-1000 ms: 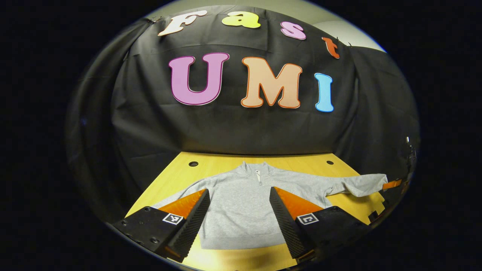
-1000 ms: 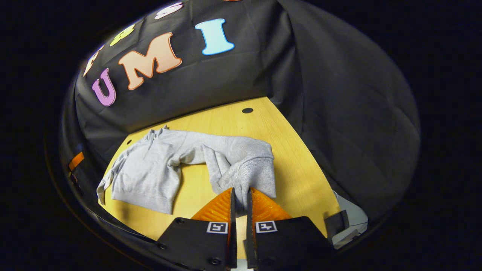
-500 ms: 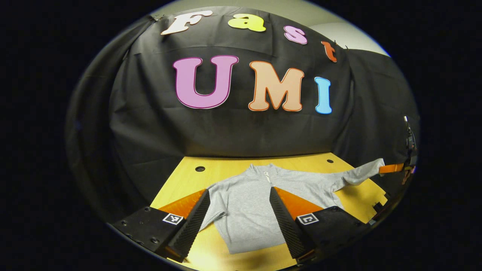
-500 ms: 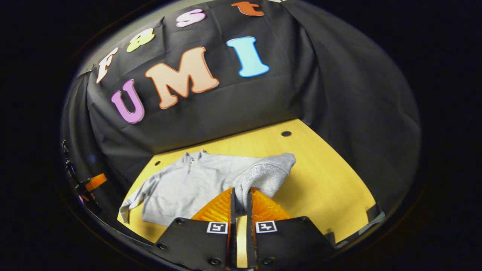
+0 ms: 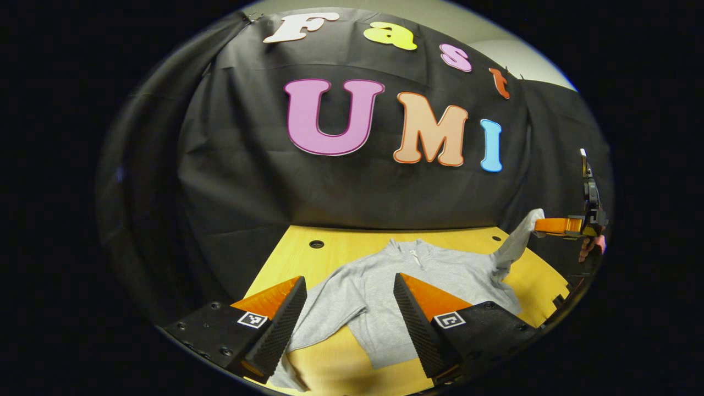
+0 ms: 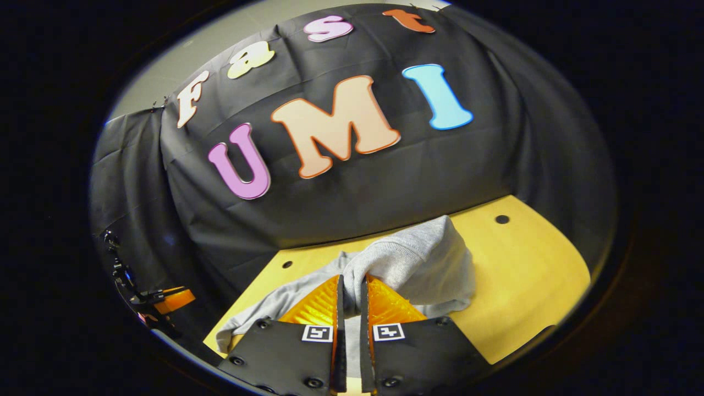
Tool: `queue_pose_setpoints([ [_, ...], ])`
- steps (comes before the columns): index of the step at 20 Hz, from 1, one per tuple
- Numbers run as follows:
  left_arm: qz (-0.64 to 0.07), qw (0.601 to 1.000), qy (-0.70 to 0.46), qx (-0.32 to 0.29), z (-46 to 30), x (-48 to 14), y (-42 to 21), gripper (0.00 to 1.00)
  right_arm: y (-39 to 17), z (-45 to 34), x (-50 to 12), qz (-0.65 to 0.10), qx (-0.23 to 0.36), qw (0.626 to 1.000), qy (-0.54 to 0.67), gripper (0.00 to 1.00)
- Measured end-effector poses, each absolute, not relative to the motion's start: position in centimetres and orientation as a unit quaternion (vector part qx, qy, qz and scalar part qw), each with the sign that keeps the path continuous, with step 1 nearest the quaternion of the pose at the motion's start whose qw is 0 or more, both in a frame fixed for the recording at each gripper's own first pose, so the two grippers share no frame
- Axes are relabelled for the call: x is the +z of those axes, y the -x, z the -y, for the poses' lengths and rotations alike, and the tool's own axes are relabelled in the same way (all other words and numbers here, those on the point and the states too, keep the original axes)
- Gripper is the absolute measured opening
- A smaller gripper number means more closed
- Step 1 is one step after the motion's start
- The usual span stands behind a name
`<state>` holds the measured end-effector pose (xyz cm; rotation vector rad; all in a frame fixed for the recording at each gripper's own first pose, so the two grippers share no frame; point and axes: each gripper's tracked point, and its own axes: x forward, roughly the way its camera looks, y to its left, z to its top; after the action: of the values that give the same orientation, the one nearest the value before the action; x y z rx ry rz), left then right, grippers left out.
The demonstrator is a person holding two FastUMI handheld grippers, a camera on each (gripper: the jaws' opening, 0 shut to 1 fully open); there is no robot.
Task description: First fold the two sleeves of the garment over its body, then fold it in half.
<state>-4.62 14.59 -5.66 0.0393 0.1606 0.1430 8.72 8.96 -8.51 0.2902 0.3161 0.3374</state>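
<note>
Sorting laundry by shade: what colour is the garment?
Light heather-grey knit sweatshirt, clearest in the left gripper view.

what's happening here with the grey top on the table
A person with a gripper in each hand is folding a grey sweatshirt on a wooden table. The right gripper is shut on the end of one sleeve and holds it lifted off the table, not yet laid over the body. The left gripper hangs open above the other side, holding nothing. The other sleeve lies flat, spread out toward the near edge.

l gripper [image 5: 347,308]: fingers wide apart, low | r gripper [image 6: 351,300]: fingers pinched together, raised
</note>
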Motion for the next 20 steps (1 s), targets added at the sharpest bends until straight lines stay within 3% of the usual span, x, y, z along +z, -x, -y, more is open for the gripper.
queue_pose_setpoints([
  [10, -0.128, 0.979, 0.011, 0.158, -23.3, -10.5, 9.3, 0.93, -13.4, -29.8, -13.3, -0.21, 0.311, 0.914, -0.152, 0.12],
  [20, -0.226, 0.945, 0.094, 0.218, -27.4, -20.9, 15.5, 0.94, -15.0, -37.7, -23.7, -0.295, 0.306, 0.902, -0.072, 0.15],
])
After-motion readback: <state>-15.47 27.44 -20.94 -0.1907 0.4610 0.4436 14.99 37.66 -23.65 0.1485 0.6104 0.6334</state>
